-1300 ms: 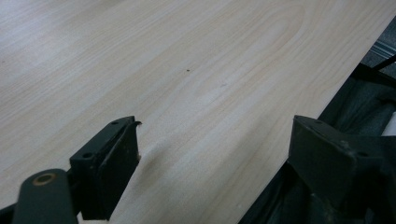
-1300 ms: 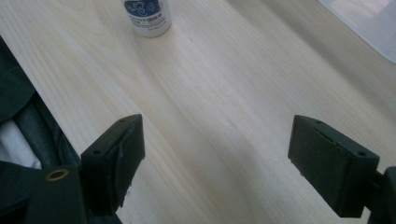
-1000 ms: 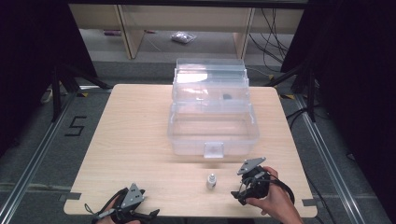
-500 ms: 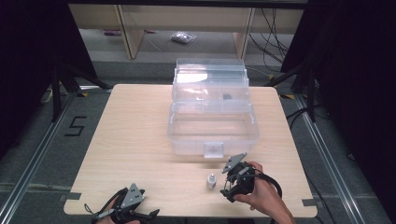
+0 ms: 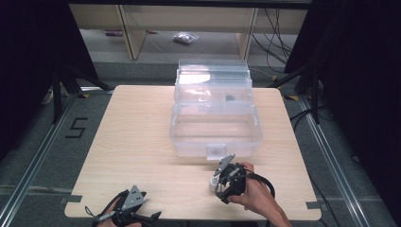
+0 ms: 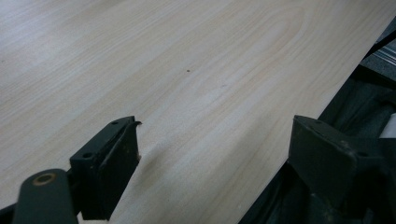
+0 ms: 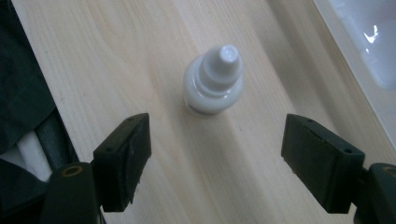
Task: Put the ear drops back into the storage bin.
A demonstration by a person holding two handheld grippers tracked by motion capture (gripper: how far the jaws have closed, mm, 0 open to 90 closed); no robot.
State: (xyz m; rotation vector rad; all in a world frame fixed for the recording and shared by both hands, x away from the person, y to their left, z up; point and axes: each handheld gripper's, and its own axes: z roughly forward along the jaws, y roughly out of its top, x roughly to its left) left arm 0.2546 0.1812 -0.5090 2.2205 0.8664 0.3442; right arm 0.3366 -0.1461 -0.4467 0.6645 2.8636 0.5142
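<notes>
Right gripper has neared the bottle (jaws apart).

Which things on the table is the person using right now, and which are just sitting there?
Being used:
- small white bottle, standing upright
- right gripper, open just above it

Just sitting there:
- clear plastic box, lid open
- left gripper, open at the table edge

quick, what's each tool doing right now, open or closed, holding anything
Left tool: open, holding nothing.
Right tool: open, just short of the small white bottle, not gripping it.
</notes>
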